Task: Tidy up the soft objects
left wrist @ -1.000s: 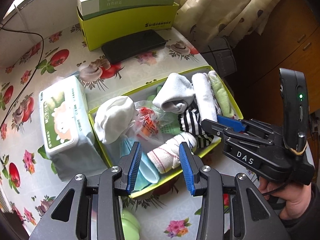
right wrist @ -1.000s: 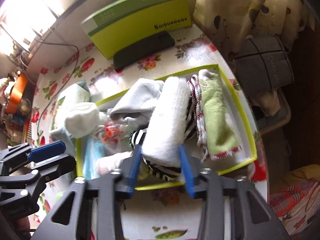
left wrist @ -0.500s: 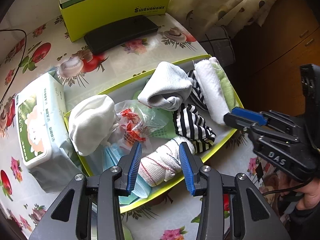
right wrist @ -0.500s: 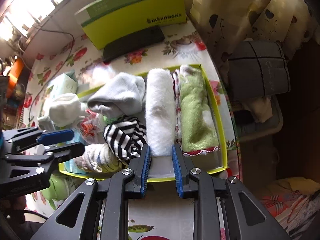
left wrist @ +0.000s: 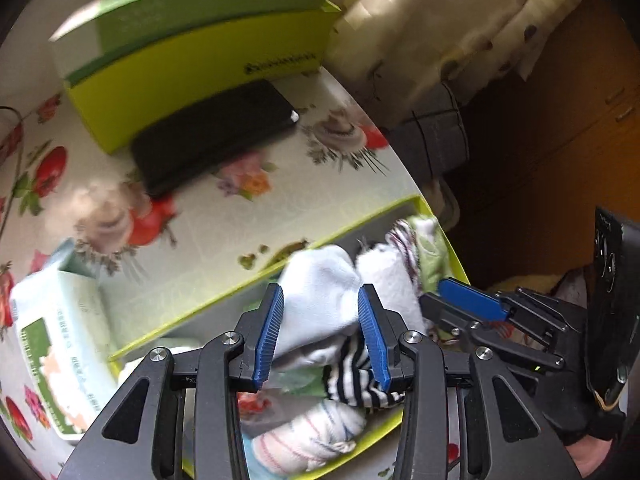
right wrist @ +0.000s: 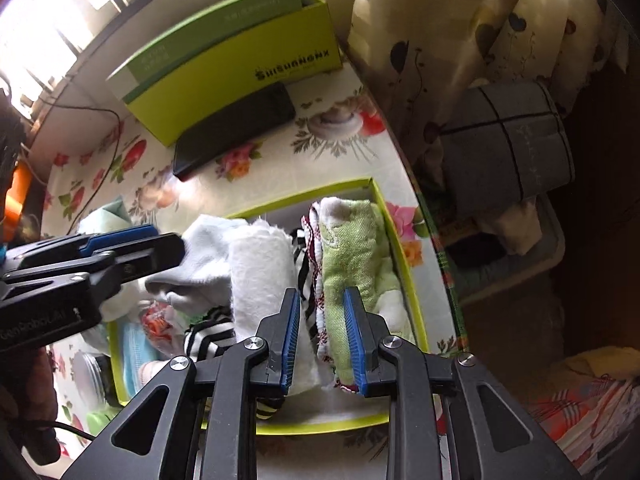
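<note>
Left tool [left wrist: 320, 332] spread wide over the yellow-green tray [right wrist: 404, 264] on the flowered desk [left wrist: 224, 216], pads either side of a white sock [left wrist: 320, 292], not pressing. Right tool [right wrist: 322, 336] narrowed but empty, above the gap between white roll [right wrist: 260, 272] and green cloth [right wrist: 352, 248].
</note>
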`<state>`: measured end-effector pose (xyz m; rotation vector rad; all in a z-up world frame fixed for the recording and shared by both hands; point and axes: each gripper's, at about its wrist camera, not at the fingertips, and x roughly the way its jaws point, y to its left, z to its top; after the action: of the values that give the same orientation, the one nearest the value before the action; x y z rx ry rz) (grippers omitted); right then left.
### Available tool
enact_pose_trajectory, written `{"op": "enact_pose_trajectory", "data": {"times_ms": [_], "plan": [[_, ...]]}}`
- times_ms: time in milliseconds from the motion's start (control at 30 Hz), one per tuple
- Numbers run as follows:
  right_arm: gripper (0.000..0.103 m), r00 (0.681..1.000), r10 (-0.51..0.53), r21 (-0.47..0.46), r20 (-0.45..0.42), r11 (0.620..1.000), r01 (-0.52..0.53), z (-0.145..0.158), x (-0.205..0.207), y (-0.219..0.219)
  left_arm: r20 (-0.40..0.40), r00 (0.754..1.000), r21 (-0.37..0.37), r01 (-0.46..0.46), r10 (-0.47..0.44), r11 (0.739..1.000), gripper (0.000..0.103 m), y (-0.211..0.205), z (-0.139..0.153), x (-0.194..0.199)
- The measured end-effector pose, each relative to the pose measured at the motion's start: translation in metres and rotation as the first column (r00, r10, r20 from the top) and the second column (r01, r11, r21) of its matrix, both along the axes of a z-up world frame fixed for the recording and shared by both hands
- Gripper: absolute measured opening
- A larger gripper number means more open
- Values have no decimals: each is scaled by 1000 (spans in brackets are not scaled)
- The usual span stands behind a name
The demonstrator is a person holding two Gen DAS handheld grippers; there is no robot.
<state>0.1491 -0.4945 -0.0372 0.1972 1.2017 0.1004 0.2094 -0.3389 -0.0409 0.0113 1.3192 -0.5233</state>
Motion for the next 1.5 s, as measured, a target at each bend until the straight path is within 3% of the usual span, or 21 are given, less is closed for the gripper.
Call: {"op": "enact_pose_trajectory", "data": {"times_ms": [267,400,500,767,1067,1200,1500], "plan": [[22,999,31,6,-36,1000,-31,-6,-5,3,-3,997,9,80,-80,997,40,-11,-9,-18],[23,999,37,-18,-33,999,-37,1,-8,8,-1,998,10,65,-65,998,40,-9,-5,-18],[38,999,45,-26,-6,999,-45,12,-15,12,27,998,14,53,-53,999,40,-3,6,-22],[41,997,68,-29,27,997,-67,31,-46,27,88,995,47,53,-57,997,40,12,25,-49],[41,995,96,-12,-15,995,-96,22,-76,46,52,994,118,86,-93,989,40,24,12,-96],[41,993,116,-11,-28,993,-117,16,-78,53,8,996,176,81,-84,981,40,26,-8,-100],[41,993,119,-10,-17,993,-119,-3,-58,55,31,999,179,26,-32,983,40,34,-7,-93]]}}
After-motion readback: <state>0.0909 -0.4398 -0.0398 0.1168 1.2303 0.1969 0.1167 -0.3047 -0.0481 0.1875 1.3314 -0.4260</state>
